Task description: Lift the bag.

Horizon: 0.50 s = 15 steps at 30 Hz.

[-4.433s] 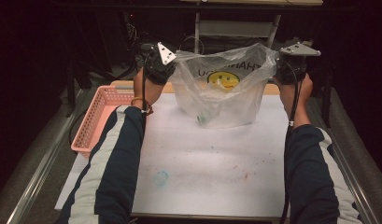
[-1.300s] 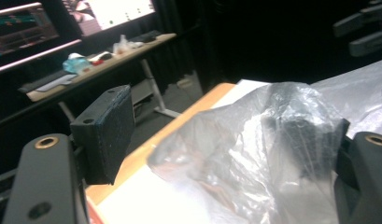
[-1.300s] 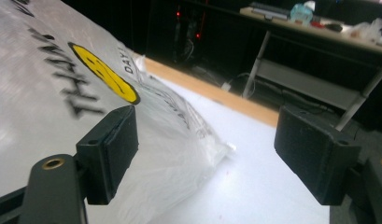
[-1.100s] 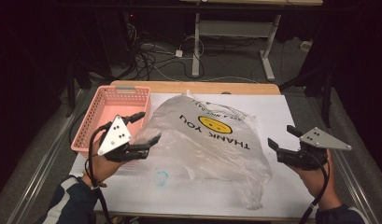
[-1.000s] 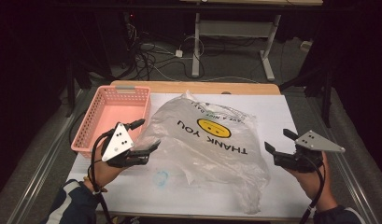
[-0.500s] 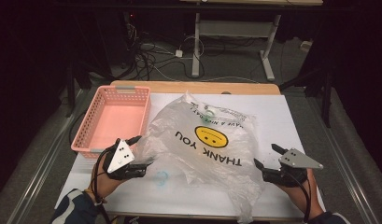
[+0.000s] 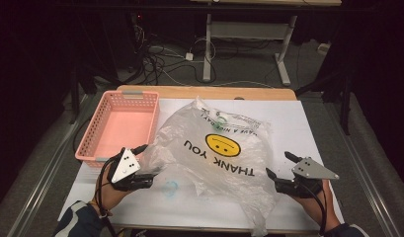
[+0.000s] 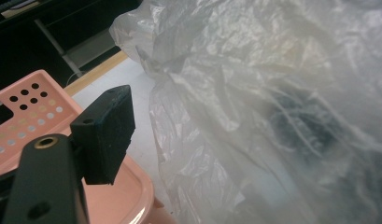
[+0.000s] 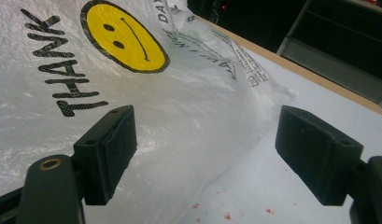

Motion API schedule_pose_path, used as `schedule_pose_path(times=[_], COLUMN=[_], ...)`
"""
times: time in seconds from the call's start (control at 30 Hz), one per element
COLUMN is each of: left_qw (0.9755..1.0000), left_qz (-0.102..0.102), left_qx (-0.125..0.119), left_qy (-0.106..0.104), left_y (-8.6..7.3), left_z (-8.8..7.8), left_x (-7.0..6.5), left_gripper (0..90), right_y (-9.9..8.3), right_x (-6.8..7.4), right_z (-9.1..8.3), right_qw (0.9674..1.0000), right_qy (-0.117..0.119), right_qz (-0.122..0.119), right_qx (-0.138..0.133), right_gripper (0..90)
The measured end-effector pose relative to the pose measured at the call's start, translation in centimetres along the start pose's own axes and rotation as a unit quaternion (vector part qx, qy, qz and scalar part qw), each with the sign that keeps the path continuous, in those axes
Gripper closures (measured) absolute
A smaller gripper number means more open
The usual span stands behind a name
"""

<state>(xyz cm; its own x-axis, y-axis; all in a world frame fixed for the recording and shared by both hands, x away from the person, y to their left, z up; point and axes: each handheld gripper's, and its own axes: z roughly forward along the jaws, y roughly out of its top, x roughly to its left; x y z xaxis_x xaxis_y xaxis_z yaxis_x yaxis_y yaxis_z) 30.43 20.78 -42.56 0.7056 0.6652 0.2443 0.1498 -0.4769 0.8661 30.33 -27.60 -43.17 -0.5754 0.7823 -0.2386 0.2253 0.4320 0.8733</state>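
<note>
A clear plastic bag (image 7: 217,163) with a yellow smiley face and "THANK YOU" print lies crumpled flat on the white table top (image 7: 308,123). My left gripper (image 7: 151,159) is at the bag's left edge and is open. In the left gripper view one jaw is bare, and the other shows dimly through the bag's film (image 8: 272,93), which drapes over it. My right gripper (image 7: 277,164) stands open at the bag's right edge. In the right gripper view the bag's side (image 9: 188,112) lies between its wide-apart jaws without being pinched.
An empty pink perforated basket (image 7: 121,124) stands on the table at the left, close behind my left gripper. A strip of wooden table edge (image 7: 204,92) runs along the back. Beyond it are dark floor, cables and a desk frame (image 7: 249,34).
The bag, held up at the back of the table earlier, now lies flat. In the last second both grippers drew back toward the near edge and the bag shifted nearer.
</note>
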Motion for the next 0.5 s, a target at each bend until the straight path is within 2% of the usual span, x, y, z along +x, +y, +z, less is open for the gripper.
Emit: schedule_pose_path(times=[0.5], left_qw=[1.0000], left_qz=[-0.001], left_qx=[0.001], left_qy=[-0.003], left_y=[0.10], left_z=[0.18], left_x=[-0.07], left_gripper=[23.2], right_y=[0.12], right_x=[-0.04], right_z=[-0.02], right_qw=[1.0000], right_qy=[0.004], right_qz=[0.001], right_qx=[-0.002], right_gripper=[20.6])
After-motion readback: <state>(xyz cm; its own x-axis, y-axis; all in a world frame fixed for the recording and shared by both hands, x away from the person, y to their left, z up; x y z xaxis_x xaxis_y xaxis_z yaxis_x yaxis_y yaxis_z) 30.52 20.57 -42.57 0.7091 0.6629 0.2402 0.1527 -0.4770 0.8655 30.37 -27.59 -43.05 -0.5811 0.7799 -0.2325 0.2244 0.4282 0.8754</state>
